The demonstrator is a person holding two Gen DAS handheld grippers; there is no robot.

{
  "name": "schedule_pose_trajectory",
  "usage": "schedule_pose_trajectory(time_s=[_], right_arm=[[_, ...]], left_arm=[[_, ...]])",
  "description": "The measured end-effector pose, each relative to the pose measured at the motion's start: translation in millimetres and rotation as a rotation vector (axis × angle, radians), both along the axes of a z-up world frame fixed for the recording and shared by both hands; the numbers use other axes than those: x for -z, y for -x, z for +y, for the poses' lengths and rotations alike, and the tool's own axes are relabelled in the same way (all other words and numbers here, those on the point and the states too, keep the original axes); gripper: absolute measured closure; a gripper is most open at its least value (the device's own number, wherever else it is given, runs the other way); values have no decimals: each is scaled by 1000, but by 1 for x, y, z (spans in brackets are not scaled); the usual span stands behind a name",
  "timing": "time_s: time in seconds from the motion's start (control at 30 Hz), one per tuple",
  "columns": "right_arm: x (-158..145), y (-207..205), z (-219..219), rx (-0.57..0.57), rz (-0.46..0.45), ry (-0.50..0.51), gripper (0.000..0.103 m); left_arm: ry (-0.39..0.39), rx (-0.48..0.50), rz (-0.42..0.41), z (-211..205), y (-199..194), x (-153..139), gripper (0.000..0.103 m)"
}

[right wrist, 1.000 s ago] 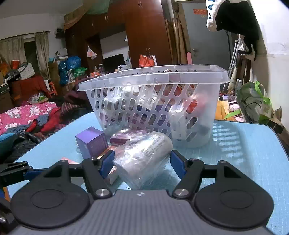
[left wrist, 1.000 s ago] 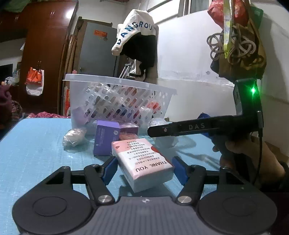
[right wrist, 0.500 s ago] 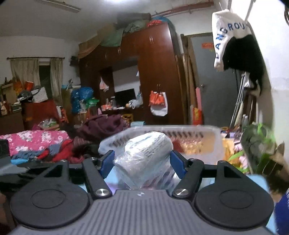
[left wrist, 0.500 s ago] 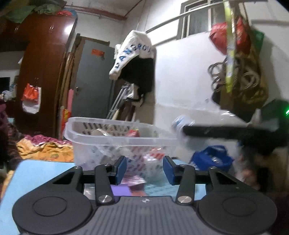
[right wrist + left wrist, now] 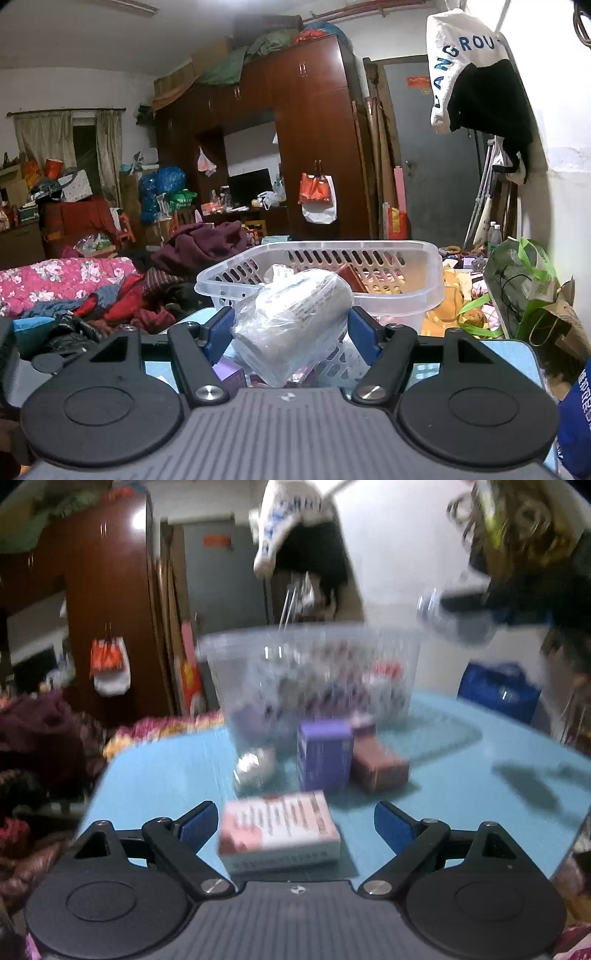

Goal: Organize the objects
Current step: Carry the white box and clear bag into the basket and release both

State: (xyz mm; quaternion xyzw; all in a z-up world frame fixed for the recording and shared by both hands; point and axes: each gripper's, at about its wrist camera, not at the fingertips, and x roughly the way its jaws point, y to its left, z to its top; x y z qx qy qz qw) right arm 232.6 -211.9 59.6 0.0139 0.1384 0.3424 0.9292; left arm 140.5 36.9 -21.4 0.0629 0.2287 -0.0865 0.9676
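Partway: a plastic-wrapped bundle [image 5: 291, 321] is clamped in the right hand-held gripper [image 5: 291, 328] near the basket [image 5: 428, 280] — several boxes remain on the tabletop [image 5: 461, 760], one pink box [image 5: 277, 830] framed by the wide-open, empty left hand-held gripper [image 5: 295, 825].

— What carried the things?

— A table [image 5: 155, 775] with a light blue top.

— And what lay directly on it?

— A clear plastic basket [image 5: 310, 675] with a slotted wall stood at the far side. Just in front of it lay a small crinkled bag [image 5: 255, 766], and to its right a purple box [image 5: 324, 757] stood upright, with a brownish box [image 5: 378, 766] lying against its right side.

— Anything nearer?

— A pink and white box [image 5: 279, 830] lay flat near the front edge, apart from the others. The left view was blurred, so its print could not be read.
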Motion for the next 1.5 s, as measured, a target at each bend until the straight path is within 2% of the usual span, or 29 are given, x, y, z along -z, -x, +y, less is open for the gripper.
schedule_pose_trajectory(time_s=[0.07, 0.1, 0.17, 0.2, 0.23, 0.33, 0.4, 0.47, 0.5, 0.63, 0.73, 0.83, 0.9, 1.0, 1.07, 1.17, 1.27, 1.3, 1.37, 1.4, 1.43, 1.47, 1.5], right_arm=[[0, 3, -1, 0, -6, 8, 33], [0, 4, -2, 3, -9, 7, 33], [-2, 5, -6, 11, -17, -2, 33], [-5, 6, -7, 19, -28, -12, 33], [-8, 5, -8, 23, -41, -23, 33], [-24, -7, -1, 34, -61, -12, 33], [-29, -13, 4, 43, -56, 3, 33], [-27, -10, 4, 29, -54, 3, 33], [-25, -7, 2, 33, -59, 3, 33], [-16, -6, -4, 24, -33, -20, 33], [-16, -8, -2, 23, -29, -2, 33], [-16, -5, 0, 24, -37, 10, 33], [-17, -8, 0, 33, -38, 15, 33], [-21, -16, 1, 54, -40, 11, 33], [-28, -25, 6, 67, -59, 16, 33], [-39, -45, 28, 81, -75, 64, 33], [-42, -66, 51, 89, -61, 137, 33], [-41, -70, 57, 109, -60, 173, 32], [-37, -78, 64, 163, -74, 236, 22], [-35, -80, 63, 180, -73, 247, 15], [-35, -80, 60, 193, -73, 247, 13], [-36, -79, 56, 200, -69, 238, 12], [-38, -74, 51, 196, -64, 225, 6]], left_arm=[[-21, -23, 12, -6, -2, 7, 11], [-7, -41, 8, -4, -2, 5, 18], [66, -57, -17, 6, 5, 0, 66], [132, -30, -19, 12, 4, -8, 74], [173, -17, -43, 16, 4, -17, 75], [113, -26, -91, 8, -5, -45, 75], [95, 3, -105, 6, -1, -52, 64], [50, 7, -111, 3, 11, -45, 18], [20, 3, -105, 1, 14, -37, 12], [-30, 5, 1, 1, 8, -6, 12], [-39, -52, 61, 2, -5, 7, 12], [28, -74, 79, 14, -10, 7, 29], [47, -69, 66, 17, -10, 5, 29], [113, -35, -54, 16, 0, -24, 29], [157, -30, -178, 16, 1, -64, 29], [160, -2, -261, 6, -30, -121, 29], [114, -38, -236, -6, -86, -150, 28], [115, -43, -216, -8, -104, -150, 27], [133, -34, -129, -8, -136, -139, 16], [140, -31, -97, -8, -144, -133, 16], [134, -34, -81, -9, -149, -127, 16], [128, -43, -89, -7, -146, -123, 16], [133, -49, -115, -4, -137, -120, 16]])
